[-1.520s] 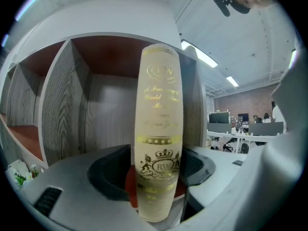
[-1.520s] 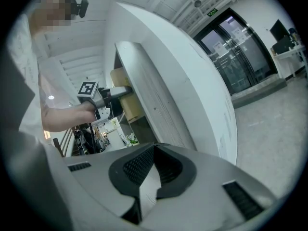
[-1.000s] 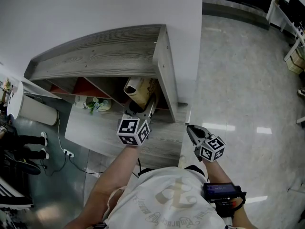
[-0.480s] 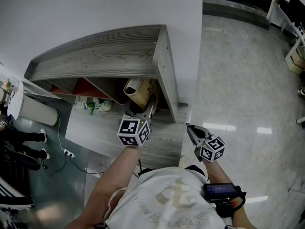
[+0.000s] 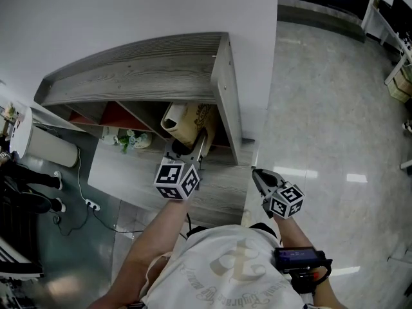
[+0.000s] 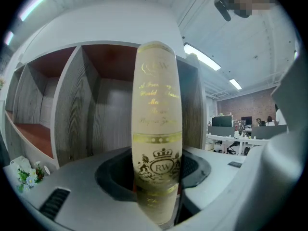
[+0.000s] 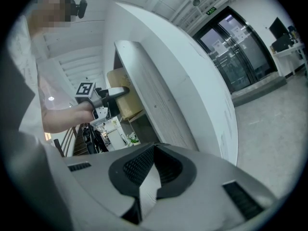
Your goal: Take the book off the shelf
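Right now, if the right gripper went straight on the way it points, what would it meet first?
Probably the shelf's grey wooden side panel, straight ahead of the right gripper; nothing shows in between, though depth is unclear.

Setting: open-plan office. Evidence: rows of desks carrying monitors before a brick wall; strip ceiling lights; glazed double doors under a green exit sign; polished grey floor; grey wood-grain shelf against a white wall.
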A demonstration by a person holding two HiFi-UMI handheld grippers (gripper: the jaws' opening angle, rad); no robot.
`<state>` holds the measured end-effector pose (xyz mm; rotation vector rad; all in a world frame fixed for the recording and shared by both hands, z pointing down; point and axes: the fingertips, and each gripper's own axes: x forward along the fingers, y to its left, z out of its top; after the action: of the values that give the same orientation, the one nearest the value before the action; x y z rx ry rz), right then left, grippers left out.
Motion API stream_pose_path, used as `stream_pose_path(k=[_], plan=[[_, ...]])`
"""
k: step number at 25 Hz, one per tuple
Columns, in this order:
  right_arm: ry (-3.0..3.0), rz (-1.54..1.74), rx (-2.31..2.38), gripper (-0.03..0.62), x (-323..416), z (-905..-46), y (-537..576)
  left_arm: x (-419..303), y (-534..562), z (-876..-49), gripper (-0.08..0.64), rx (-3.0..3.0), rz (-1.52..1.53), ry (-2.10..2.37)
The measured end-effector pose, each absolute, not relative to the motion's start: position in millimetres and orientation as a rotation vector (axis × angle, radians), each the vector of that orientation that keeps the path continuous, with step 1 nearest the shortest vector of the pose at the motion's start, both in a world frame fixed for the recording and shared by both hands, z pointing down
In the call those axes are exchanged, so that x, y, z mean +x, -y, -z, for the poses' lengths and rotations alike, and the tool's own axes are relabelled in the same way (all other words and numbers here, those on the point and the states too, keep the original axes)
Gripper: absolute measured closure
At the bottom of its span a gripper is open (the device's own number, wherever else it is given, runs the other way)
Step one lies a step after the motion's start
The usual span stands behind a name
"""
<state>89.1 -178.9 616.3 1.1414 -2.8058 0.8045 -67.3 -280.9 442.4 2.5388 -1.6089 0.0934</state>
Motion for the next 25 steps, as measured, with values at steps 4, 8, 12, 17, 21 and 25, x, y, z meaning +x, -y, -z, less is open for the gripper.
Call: stream_pose_path(k=[4,8,12,17,21,25], plan=[[2.809,-0.796,1.125,0.588,85,-615,177,-75,274,-443,0.348,2.519,-0.064,1.609],[2.801,-0.783,1.116,0.588,82,-614,172,-83,266,-446,0.348,2.505,-0.061,1.61],[2.811,-0.746,1.098,0.588,74,-606,180,-95,265,-445,0.347,2.494,-0.042,1.621],[2.802,-0.729,1.09,0.588,68,-601,176,-100,256,-444,0.347,2.507,-0.037,1.616],[2.799,-0.718,1.097,0.588,59,-588,160,-112,239,-439,0.347,2.498,-0.01,1.607],[2.803,-0.713,1.117,0.588,50,-577,155,-124,227,-434,0.347,2.506,0.0,1.594]])
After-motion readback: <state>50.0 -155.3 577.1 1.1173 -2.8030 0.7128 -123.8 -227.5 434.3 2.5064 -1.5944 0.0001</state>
